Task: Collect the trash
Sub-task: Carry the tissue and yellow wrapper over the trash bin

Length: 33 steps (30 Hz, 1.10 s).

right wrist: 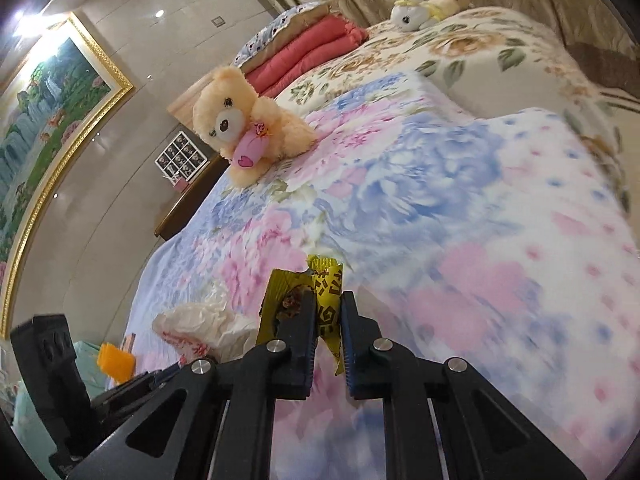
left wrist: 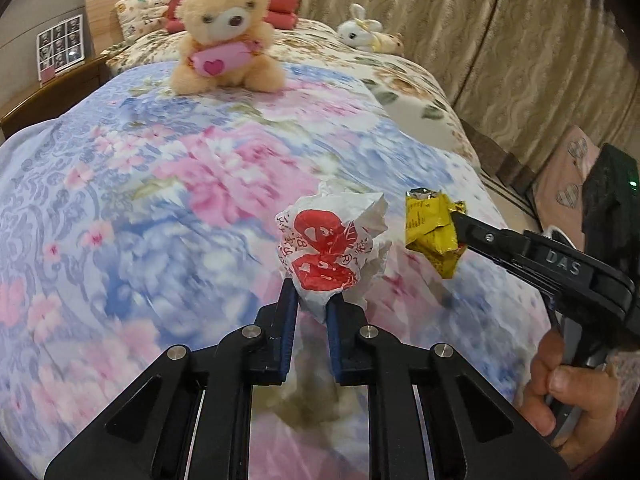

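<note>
My left gripper (left wrist: 312,300) is shut on a crumpled white wrapper with red print (left wrist: 332,252) and holds it above the floral bedspread (left wrist: 180,184). My right gripper (right wrist: 326,300) is shut on a crumpled yellow wrapper (right wrist: 326,292). In the left wrist view the right gripper (left wrist: 456,216) comes in from the right with the yellow wrapper (left wrist: 430,232) just right of the white one. In the right wrist view the white wrapper (right wrist: 208,328) shows at the lower left, beside the yellow one.
A beige teddy bear (left wrist: 228,36) sits further up the bed, and a white plush rabbit (left wrist: 360,32) lies near the curtain. Pillows and a red folded quilt (right wrist: 312,52) are at the headboard. A wooden nightstand (left wrist: 52,92) stands left of the bed.
</note>
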Each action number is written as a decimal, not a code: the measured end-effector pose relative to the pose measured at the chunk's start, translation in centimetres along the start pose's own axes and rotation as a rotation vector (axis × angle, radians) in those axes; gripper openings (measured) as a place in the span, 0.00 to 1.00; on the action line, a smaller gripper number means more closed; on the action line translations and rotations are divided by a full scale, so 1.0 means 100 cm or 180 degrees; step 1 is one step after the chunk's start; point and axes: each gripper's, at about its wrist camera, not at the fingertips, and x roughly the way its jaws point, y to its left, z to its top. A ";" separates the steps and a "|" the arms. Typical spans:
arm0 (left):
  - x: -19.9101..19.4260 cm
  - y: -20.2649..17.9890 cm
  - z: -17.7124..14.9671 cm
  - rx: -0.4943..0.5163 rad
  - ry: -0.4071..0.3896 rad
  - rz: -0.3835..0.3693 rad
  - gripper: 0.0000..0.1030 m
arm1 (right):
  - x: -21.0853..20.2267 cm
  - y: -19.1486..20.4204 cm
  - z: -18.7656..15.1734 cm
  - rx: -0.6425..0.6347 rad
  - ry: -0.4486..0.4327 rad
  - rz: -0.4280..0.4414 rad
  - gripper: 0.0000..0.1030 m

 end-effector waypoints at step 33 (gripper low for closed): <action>-0.044 -0.129 -0.053 0.0641 0.0010 -0.0313 0.13 | -0.154 -0.045 -0.074 -0.0027 -0.0528 -0.0543 0.11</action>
